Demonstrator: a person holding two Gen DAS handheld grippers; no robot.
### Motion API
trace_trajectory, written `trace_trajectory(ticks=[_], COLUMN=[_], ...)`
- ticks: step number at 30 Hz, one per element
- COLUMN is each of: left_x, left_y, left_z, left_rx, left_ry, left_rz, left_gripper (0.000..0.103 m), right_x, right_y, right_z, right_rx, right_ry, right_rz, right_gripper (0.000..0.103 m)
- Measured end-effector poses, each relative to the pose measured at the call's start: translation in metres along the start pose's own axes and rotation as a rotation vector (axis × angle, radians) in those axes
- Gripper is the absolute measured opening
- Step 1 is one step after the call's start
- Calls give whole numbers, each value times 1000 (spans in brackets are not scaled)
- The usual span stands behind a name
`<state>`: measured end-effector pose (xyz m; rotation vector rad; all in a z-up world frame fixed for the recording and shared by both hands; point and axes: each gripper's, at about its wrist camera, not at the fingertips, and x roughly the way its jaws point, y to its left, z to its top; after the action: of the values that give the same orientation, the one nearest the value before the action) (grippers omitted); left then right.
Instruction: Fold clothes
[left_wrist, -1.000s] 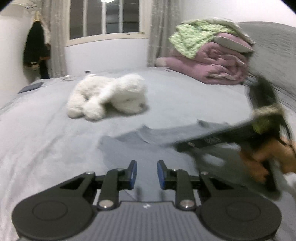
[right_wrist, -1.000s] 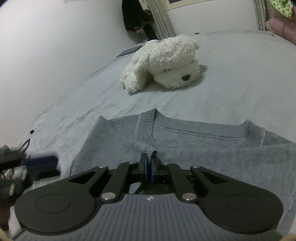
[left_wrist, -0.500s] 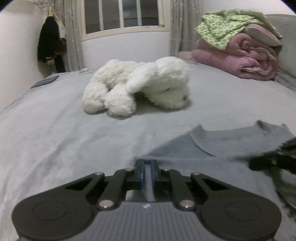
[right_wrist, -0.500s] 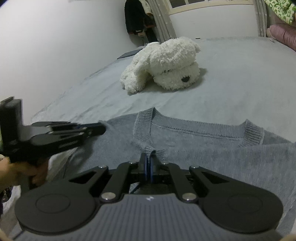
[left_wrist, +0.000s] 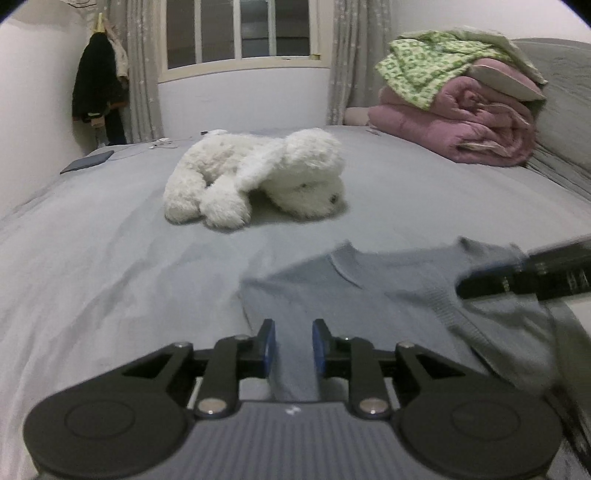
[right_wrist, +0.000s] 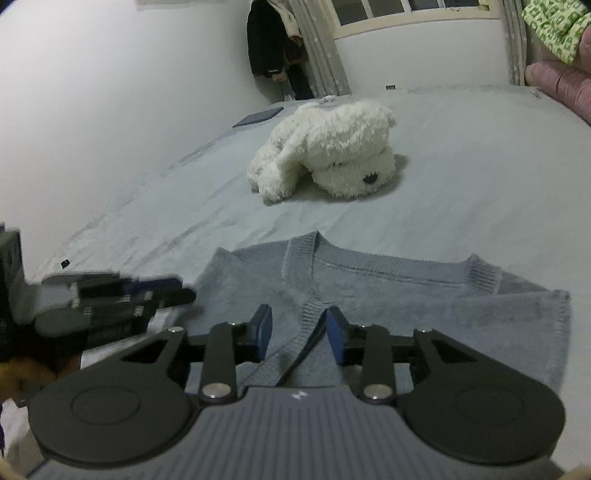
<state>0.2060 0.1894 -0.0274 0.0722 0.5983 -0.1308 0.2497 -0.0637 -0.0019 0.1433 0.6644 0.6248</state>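
A grey knit sweater (left_wrist: 388, 295) lies flat on the bed, its V-neck towards the plush dog. My left gripper (left_wrist: 293, 349) hovers over the sweater's left edge. Its jaws are opening; a strip of cloth lies between the pads and they do not press on it. My right gripper (right_wrist: 299, 332) is over the neck band of the sweater (right_wrist: 406, 295), where the collar point lies loose between its opening pads. In the right wrist view the left gripper (right_wrist: 177, 291) shows blurred at the left. The right gripper (left_wrist: 465, 288) enters the left wrist view from the right.
A white plush dog (left_wrist: 258, 177) lies on the grey bed sheet (left_wrist: 92, 277) beyond the sweater. Folded pink and green quilts (left_wrist: 461, 122) are stacked at the far right. A dark flat device (left_wrist: 86, 161) rests near the far left edge. A dark coat (left_wrist: 98, 85) hangs by the window.
My right gripper has opened and let go of the sweater's neck band. My left gripper shut at the sweater's left edge half a second ago and now stands open again.
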Motion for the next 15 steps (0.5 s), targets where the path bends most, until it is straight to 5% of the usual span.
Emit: trace_trajectory(ticks=[15], left_x=[-95], left_y=[-34], left_z=[-72], left_rx=[34], left_ry=[104], left_rz=[-35], left_gripper=[23], right_x=[-68], right_y=[49], right_z=[-45], right_rx=[30], right_ry=[41], right_rz=[50], right_gripper=[37])
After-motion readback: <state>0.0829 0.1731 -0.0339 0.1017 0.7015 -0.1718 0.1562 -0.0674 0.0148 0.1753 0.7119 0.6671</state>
